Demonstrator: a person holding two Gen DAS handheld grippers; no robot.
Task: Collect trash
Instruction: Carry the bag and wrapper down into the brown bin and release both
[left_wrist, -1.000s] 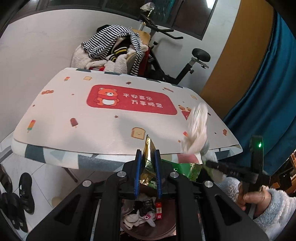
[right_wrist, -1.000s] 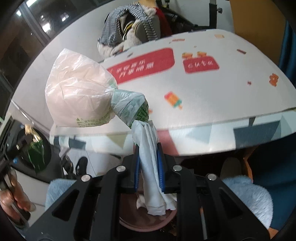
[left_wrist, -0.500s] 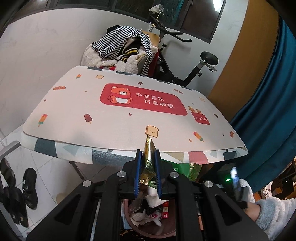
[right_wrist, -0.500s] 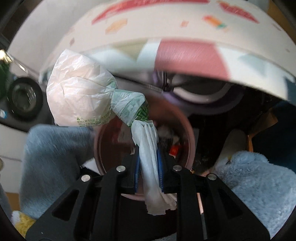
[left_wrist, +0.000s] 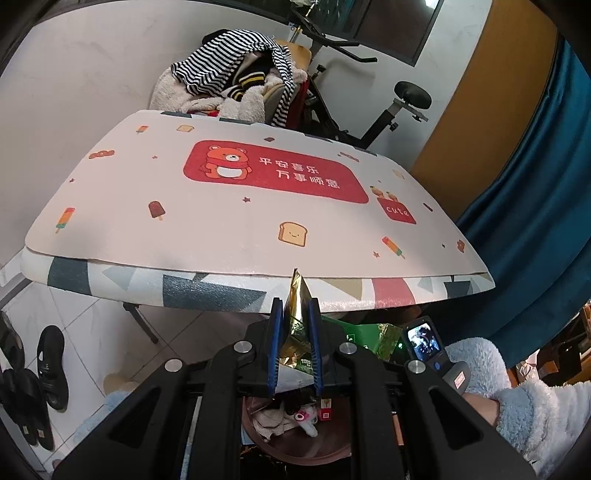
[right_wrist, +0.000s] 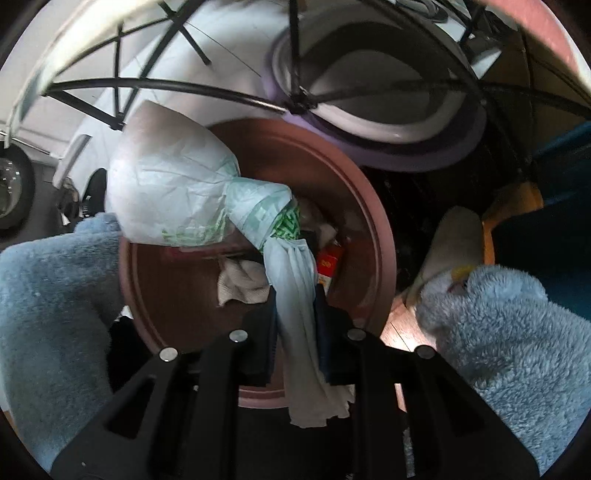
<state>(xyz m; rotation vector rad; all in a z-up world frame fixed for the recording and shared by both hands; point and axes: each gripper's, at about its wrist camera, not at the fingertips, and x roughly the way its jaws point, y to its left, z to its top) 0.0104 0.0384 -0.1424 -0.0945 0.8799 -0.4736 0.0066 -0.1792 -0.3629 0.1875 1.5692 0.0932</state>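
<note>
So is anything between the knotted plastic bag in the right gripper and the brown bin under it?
Nothing visible blocks it. The knotted plastic bag hangs from the right gripper, whose jaws are opening around its tail, right above the open mouth of the brown bin. Only earlier trash lies inside.

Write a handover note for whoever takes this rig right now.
Left gripper: shut on a crinkled gold-and-green foil wrapper, above the round brown trash bin.
Right gripper: pointing down into the bin, jaws opening, knotted white plastic bag by its tail between them.
Done: some trash lies in the bin.
Left: drop the bag, then the wrapper.
</note>
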